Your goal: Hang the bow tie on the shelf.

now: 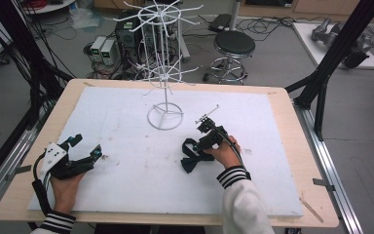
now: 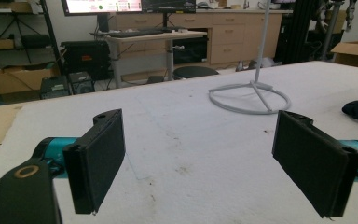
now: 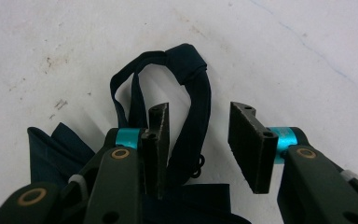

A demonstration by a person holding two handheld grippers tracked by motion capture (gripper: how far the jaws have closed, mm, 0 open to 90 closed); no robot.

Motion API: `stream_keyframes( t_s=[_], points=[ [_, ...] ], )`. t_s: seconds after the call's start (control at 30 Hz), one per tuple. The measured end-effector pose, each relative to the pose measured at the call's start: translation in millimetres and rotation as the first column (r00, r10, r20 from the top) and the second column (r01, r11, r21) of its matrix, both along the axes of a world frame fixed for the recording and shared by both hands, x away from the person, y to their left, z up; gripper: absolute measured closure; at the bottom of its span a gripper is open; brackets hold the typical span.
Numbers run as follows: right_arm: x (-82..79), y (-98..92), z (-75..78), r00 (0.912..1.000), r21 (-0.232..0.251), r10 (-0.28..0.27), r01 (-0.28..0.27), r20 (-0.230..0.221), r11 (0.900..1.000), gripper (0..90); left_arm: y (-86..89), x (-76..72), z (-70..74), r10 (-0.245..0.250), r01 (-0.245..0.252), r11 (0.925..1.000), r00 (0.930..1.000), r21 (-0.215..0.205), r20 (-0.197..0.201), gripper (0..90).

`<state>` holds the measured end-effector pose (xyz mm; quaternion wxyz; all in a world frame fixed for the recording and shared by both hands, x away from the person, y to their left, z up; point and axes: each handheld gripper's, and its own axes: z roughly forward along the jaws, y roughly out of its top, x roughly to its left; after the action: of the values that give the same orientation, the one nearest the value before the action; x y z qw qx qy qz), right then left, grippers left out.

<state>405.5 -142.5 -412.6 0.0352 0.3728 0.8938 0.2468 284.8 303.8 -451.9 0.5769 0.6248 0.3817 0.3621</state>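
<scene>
A dark navy bow tie (image 1: 191,157) lies on the white foam board (image 1: 126,190), right of centre. My right gripper (image 1: 199,146) hangs over it. In the right gripper view the jaws straddle the tie's looped strap (image 3: 195,121); the left pad (image 3: 159,140) is against the strap, the right pad (image 3: 247,144) stands apart from it, so the right gripper (image 3: 198,112) is open. The bow (image 3: 46,149) spreads out below the left jaw. My left gripper (image 1: 87,145) rests at the board's left, wide open, with nothing between its jaws (image 2: 196,140).
A white wire display stand (image 1: 164,73) with hooked arms rises from a ring base (image 2: 249,95) at the board's far middle. Bare wooden table (image 1: 24,165) frames the board. A stool (image 1: 233,46) and cables lie on the floor beyond the table.
</scene>
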Motion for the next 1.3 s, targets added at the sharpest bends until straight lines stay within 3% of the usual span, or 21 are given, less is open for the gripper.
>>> stream_keyframes(
  t_s=[0.3, 0.77, 1.07, 1.3],
  points=[
    [1.2, 1.6, -2.6, 0.9997, -0.009, 0.017, -0.017, -0.016, 1.000, 64.5, -0.6, -0.2, 0.2, 0.000, 0.000, 1.0000, 1.0000, 0.009, 0.001, 17.5],
    [0.5, 6.1, -3.3, 0.9975, -0.017, 0.051, -0.052, -0.047, 0.998, 86.6, -0.5, -0.2, 0.1, -0.001, 0.001, 1.0000, 1.0000, 0.009, 0.001, 17.5],
    [-1.3, 7.4, -0.5, 0.9976, -0.011, 0.060, -0.061, -0.035, 0.998, 87.8, -0.3, -0.1, 0.1, -0.001, 0.001, 1.0000, 1.0000, 0.007, -0.001, 17.5],
    [-2.8, 7.1, 5.0, 0.9981, 0.048, 0.062, -0.061, -0.001, 0.997, 87.8, -0.4, -0.2, 0.1, -0.001, 0.001, 1.0000, 1.0000, 0.007, 0.000, 17.5]
  ],
)
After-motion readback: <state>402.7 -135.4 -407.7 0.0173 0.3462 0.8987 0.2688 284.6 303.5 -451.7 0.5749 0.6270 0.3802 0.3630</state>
